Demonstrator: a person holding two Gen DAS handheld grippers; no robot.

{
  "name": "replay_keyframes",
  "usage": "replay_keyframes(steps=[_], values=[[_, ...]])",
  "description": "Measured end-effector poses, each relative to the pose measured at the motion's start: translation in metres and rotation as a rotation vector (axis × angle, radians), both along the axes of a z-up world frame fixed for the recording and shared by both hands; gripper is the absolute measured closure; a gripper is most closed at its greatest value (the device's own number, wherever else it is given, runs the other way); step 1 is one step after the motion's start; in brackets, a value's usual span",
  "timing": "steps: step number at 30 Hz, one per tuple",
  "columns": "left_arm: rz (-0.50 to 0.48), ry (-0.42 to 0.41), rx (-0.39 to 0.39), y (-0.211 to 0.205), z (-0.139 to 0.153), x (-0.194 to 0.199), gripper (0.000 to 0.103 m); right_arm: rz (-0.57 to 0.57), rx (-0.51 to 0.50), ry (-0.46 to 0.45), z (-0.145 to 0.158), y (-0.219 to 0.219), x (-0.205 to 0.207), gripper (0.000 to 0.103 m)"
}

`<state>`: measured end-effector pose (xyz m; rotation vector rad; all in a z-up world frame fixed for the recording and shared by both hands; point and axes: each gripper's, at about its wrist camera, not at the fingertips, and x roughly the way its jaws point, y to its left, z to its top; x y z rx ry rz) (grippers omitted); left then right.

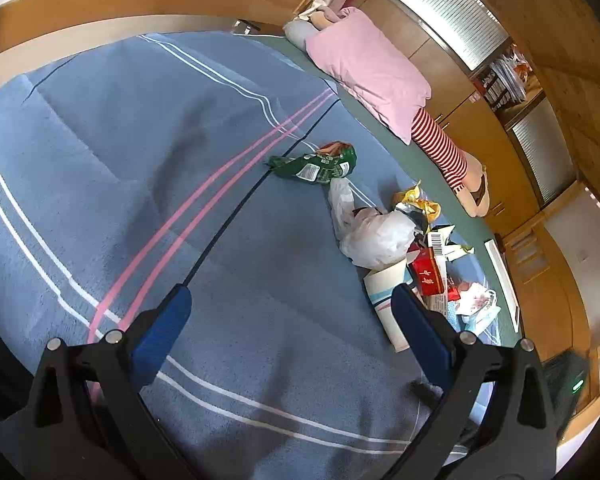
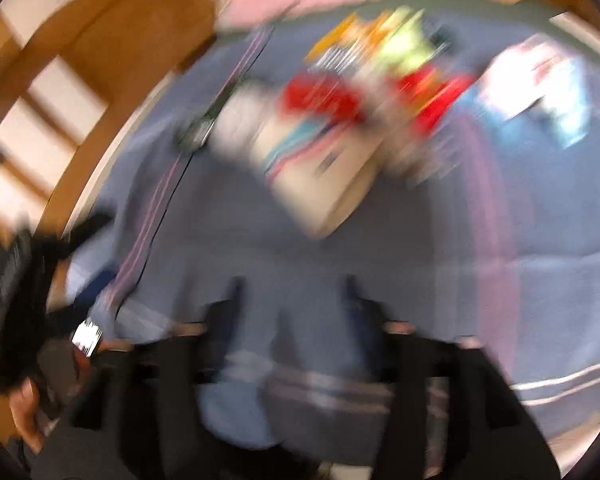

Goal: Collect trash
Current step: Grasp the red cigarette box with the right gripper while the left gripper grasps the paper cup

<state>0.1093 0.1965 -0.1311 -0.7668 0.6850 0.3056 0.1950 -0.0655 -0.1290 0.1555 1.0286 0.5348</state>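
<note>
with both the left gripper [image 1: 290, 320] and the right gripper [image 2: 292, 304] open and empty over the blue blanket [image 1: 140, 160], we should approach the trash pile [image 1: 404, 240] at three o'clock slowly, closing on the white box [image 2: 320, 168] first.

Blue striped blanket [image 1: 148, 152] fills most of frame. Pink pillow [image 1: 366, 68] upper right, red/white striped item [image 1: 440, 144] just below it. Wood cabinets [image 1: 452, 76] w/ ribbed panels far right.
</note>
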Motion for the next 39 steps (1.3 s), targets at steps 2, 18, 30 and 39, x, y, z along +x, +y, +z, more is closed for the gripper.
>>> replay_keyframes(steps=[2, 18, 30, 39], values=[[-0.009, 0.007, 0.019, -0.003, 0.001, 0.002, 0.004, -0.088, 0.017, -0.02, 0.01, -0.011, 0.02, 0.025], [-0.01, 0.015, 0.034, -0.004, -0.001, 0.007, 0.004, 0.058, -0.346, -0.233, 0.015, 0.095, 0.095, 0.036], [0.011, -0.001, 0.002, 0.0, -0.001, 0.004, 0.004, 0.15, -0.116, -0.015, -0.008, 0.07, 0.06, 0.077], [-0.035, 0.04, -0.032, -0.002, -0.008, 0.012, 0.004, 0.078, 0.087, 0.049, 0.007, 0.013, 0.007, 0.095]])
